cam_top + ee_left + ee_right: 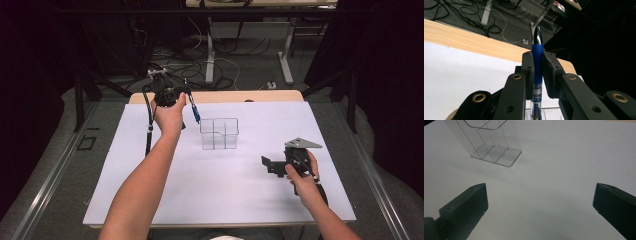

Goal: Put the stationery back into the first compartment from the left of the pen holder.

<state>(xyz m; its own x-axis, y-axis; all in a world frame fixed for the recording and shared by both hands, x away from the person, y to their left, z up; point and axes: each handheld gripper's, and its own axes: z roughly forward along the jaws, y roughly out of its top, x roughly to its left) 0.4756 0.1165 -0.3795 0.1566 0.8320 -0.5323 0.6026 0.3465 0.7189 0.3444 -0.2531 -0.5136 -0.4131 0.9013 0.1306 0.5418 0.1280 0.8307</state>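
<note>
The left gripper clamped the light, slippery blue pen by its rubber grip, while the right gripper stood open.

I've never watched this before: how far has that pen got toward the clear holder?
Done: the left gripper has the blue pen clamped and lifted off the table. In hand: it hangs beside the clear organizer. Left: dropping it into a compartment. The right gripper waits open.

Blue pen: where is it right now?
The blue pen is clamped in the left gripper, held above the table's far left, just left of the clear organizer.
</note>
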